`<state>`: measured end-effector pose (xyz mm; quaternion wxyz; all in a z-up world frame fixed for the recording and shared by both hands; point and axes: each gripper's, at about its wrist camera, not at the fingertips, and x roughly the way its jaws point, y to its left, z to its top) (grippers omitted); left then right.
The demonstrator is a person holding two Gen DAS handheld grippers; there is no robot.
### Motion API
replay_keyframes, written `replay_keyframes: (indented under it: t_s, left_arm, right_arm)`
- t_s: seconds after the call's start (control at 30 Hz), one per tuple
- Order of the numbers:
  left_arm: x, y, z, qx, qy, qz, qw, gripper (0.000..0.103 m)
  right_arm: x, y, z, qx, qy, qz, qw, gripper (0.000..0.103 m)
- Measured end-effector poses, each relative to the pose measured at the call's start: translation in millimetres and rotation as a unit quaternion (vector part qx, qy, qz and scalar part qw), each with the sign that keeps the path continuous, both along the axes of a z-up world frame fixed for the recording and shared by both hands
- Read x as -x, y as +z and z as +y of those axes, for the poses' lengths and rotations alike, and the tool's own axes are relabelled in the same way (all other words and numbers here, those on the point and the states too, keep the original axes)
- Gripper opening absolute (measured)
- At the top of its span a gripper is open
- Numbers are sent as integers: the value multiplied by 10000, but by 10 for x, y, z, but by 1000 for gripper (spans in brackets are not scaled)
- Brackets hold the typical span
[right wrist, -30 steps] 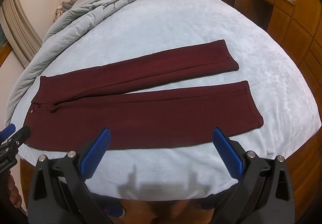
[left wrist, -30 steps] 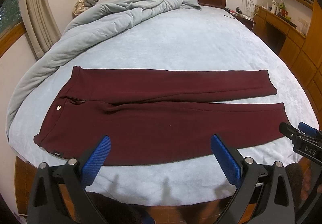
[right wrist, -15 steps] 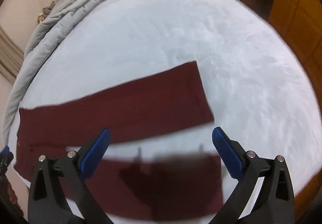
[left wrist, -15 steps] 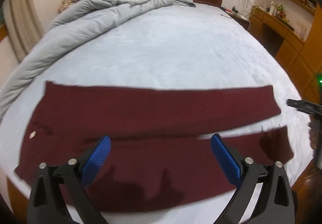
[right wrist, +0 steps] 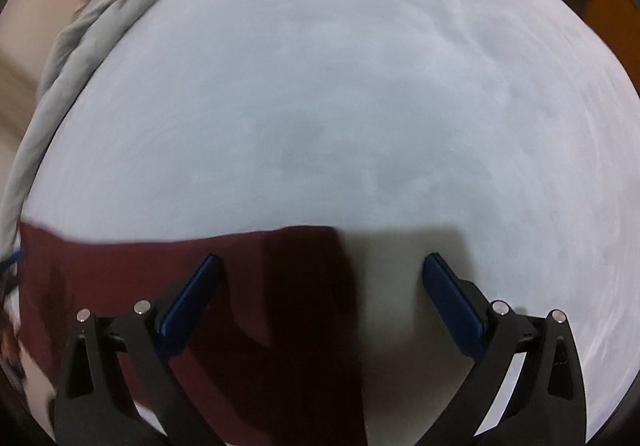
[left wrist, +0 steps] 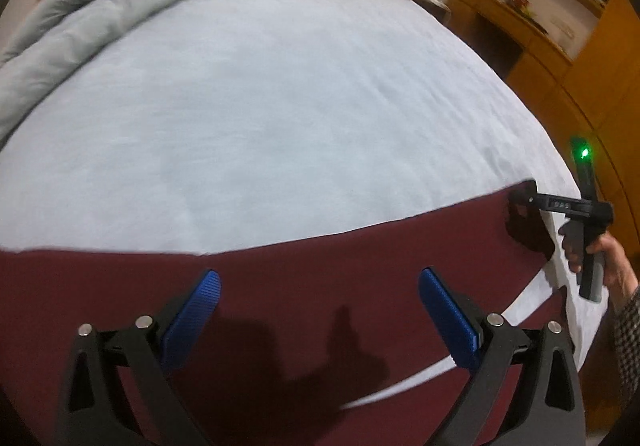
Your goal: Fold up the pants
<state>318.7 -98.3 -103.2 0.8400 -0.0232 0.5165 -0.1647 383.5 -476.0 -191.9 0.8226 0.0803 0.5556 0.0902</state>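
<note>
Two grippers, both hanging over the pants (left wrist: 280, 286), nothing folded yet as far as visible. Lying flat across the near part of the bed (left wrist: 280, 105), legs apart, pale sheet showing between them. Hovering above the far leg, left gripper (left wrist: 320, 300) gaping wide, holding nothing. Reaching the hem end of that leg, right gripper (right wrist: 322, 286) spread wide too, gripping nothing (view blurred). Judging by this: barely started, with first grasp and every fold remaining.
</note>
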Motion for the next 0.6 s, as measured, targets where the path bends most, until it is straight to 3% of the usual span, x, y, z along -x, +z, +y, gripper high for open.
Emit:
replay_keyframes:
  t_s: [0.03,0.07,0.1,0.13,0.17,0.2,0.43,0.6]
  left_arm:
    - [-44,-40,-25,4,-88,43,10000,99]
    - [-95,-79,-56,3,-228,92,9997,99]
    - [-149,-111,-82,4,-344,110,9993,99]
    - [-169,-117,-103,-3,-402,108,9991,99]
    - [-208,-133,-128,-44,-520,105,9986,99]
    - [-233,-147,-152,-52,-657,106,9978,99]
    - [-427,-214,-322,149,-1727,329,9843,99]
    - [-578,-345,-524,390,-2289,577,9710,99]
  right_arm:
    - [-4,10,10,27,216,-49,9998,93]
    - [32,22,54,96,425,-79,9990,69]
    - [72,31,107,218,715,-60,9972,54]
    - [96,48,127,275,839,-66,9961,47]
    - [109,67,128,235,963,-25,9951,31]
    - [125,110,114,79,1063,0,9943,23]
    - [409,634,41,-479,1397,-724,9864,21]
    - [459,869,-114,-531,1534,-996,9817,21]
